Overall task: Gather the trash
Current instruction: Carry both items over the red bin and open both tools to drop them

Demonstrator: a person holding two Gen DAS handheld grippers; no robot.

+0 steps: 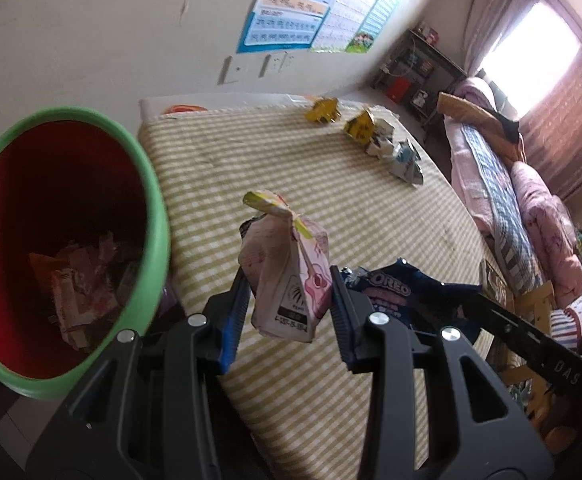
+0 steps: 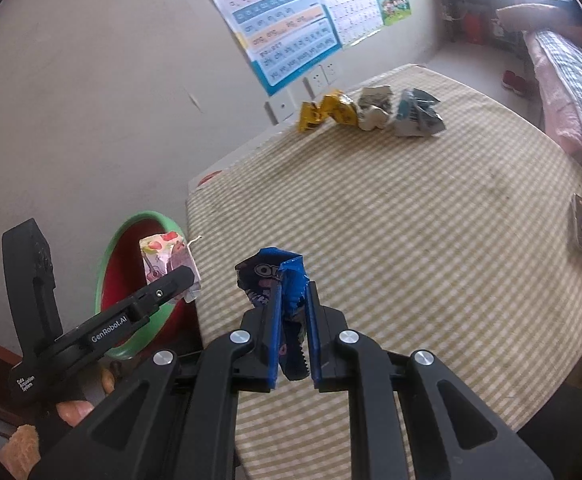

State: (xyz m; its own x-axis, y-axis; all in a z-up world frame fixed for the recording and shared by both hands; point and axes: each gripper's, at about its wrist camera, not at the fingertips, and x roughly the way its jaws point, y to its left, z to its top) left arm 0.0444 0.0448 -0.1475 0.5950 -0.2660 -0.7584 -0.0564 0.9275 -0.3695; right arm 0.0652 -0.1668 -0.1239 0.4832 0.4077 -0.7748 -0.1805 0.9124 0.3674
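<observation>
Left wrist: your left gripper (image 1: 291, 280) pinching pink carton (image 1: 287, 276), bin (image 1: 153, 216) left of jaws. Your right gripper (image 2: 293, 300) clamped on Oreo wrapper (image 2: 269, 276).

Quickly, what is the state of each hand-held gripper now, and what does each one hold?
Left hand-held gripper: closed on the pink crumpled carton.
Right hand-held gripper: closed on the blue Oreo wrapper.

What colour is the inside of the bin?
Red inside the bin, with a green rim; it shows best in the left wrist view.
</observation>
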